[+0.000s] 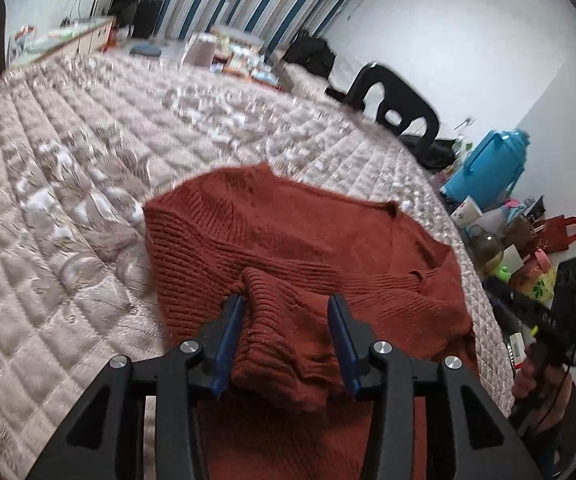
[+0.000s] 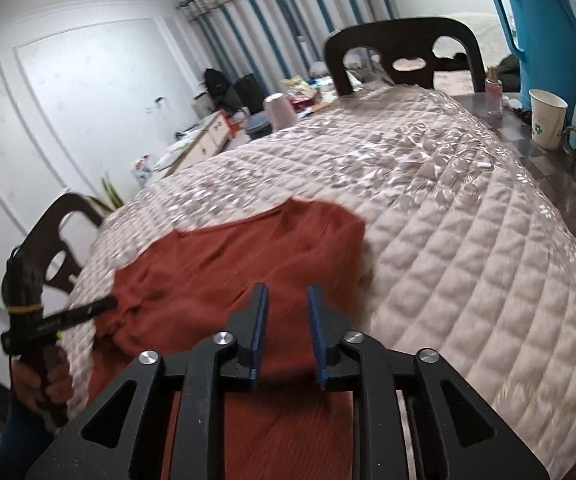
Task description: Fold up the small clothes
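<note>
A rust-red knit sweater (image 1: 288, 224) lies spread on the quilted table cover, near the front edge. My left gripper (image 1: 285, 300) stands open around a bunched fold of its sleeve (image 1: 279, 332); the blue pads flank the fold without squeezing it. In the right wrist view the sweater (image 2: 227, 264) lies under my right gripper (image 2: 288, 290), which is open with nothing between its fingers. The left gripper's black tip (image 2: 99, 306) rests at the sweater's left edge there, with a hand below it. The right gripper's body (image 1: 568, 300) shows at the far right of the left wrist view.
The beige quilted cover (image 1: 87, 160) spans a large table. A dark chair (image 1: 392, 108) stands at the far side and another (image 2: 55, 240) at the left. A blue thermos jug (image 1: 492, 164), a paper cup (image 2: 548, 124), bags and bottles crowd the right end.
</note>
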Demonstrator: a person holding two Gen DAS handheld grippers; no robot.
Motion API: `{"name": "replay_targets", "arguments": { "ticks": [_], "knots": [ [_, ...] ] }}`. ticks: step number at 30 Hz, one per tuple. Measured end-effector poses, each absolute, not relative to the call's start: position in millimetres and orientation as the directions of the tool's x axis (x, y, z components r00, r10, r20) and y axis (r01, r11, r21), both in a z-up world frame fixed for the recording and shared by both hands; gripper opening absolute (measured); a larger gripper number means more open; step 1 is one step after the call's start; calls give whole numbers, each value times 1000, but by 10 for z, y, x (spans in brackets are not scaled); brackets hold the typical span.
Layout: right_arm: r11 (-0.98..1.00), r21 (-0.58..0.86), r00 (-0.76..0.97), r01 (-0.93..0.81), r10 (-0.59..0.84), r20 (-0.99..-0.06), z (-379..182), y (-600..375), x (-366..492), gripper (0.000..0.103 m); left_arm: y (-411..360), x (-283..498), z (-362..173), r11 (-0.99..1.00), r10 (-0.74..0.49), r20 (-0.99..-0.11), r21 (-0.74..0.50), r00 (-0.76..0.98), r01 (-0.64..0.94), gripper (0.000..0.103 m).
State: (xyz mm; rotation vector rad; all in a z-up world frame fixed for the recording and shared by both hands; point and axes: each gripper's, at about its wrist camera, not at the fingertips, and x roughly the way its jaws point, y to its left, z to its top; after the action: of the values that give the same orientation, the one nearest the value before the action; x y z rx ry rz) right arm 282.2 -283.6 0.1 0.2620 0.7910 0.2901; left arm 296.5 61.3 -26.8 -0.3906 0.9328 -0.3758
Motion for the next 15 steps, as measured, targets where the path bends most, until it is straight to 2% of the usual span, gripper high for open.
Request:
{"name": "replay_targets", "arguments": {
  "ticks": [2,3,5,6,7,8,9,12,15],
  "knots": [
    [934,328,645,-140,338,-686,-48,-2833,3000,38,607,2993,-267,865,-478,-703,-482,527,142,45],
    [940,314,625,-137,328,-709,-97,-2812,3099,38,591,3007,-258,867,-478,-709,-476,519,148,45],
    [955,276,588,-111,287,-756,-220,-2786,3246,38,564,3020,-222,872,-473,-710,-462,522,161,30],
    [961,260,567,-92,265,-780,-304,-2784,3320,38,544,3025,-198,880,-461,-712,-444,529,168,15],
    [962,258,564,-85,260,-784,-356,-2793,3356,35,536,3016,-167,885,-451,-706,-431,545,174,15],
    [962,256,578,-94,262,-773,-364,-2793,3361,11,539,2986,-112,882,-456,-681,-432,572,189,15],
    [964,248,590,-97,256,-765,-346,-2795,3351,7,563,2942,-44,874,-468,-643,-439,607,209,14],
    [958,273,676,-84,256,-691,-209,-2915,3246,7,625,2737,190,857,-487,-504,-434,713,278,14],
    [963,266,699,-55,227,-678,-182,-3031,3220,7,625,2722,164,864,-475,-505,-421,720,275,14]
  ]
}}
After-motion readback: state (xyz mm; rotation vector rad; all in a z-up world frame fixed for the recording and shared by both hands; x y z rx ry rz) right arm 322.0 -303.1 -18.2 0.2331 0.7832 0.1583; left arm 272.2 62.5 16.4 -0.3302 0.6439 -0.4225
